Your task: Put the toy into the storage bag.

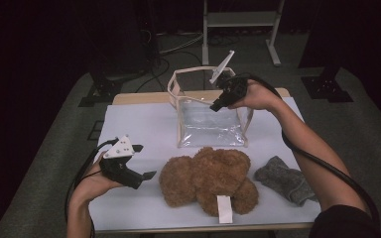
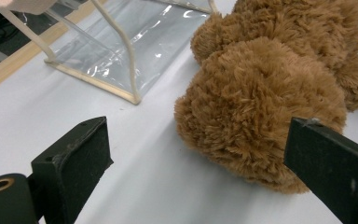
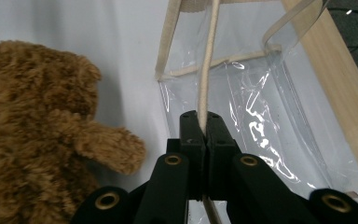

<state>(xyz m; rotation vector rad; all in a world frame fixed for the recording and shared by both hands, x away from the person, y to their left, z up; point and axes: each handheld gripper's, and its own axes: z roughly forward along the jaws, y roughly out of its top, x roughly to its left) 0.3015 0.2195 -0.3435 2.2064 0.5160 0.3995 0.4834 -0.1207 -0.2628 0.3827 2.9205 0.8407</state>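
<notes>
A brown plush teddy bear (image 1: pixel 207 181) lies face down near the table's front edge, a white tag at its base. Behind it stands a clear plastic bag (image 1: pixel 209 124) with cream trim and handles. My right gripper (image 1: pixel 217 105) is shut on the bag's cream handle strap (image 3: pixel 208 79) and holds it up over the bag's top edge. My left gripper (image 1: pixel 146 161) hangs open just left of the bear, its jaws wide apart. In the left gripper view the bear (image 2: pixel 265 102) sits ahead between the jaws, nearer the right one, and the bag (image 2: pixel 121 46) lies beyond.
A grey knitted cloth (image 1: pixel 284 179) lies at the front right of the white table cover (image 1: pixel 139 124). A strip of bare wood shows at the table's far edge (image 1: pixel 144 97). Cables and a metal stand sit on the dark floor behind.
</notes>
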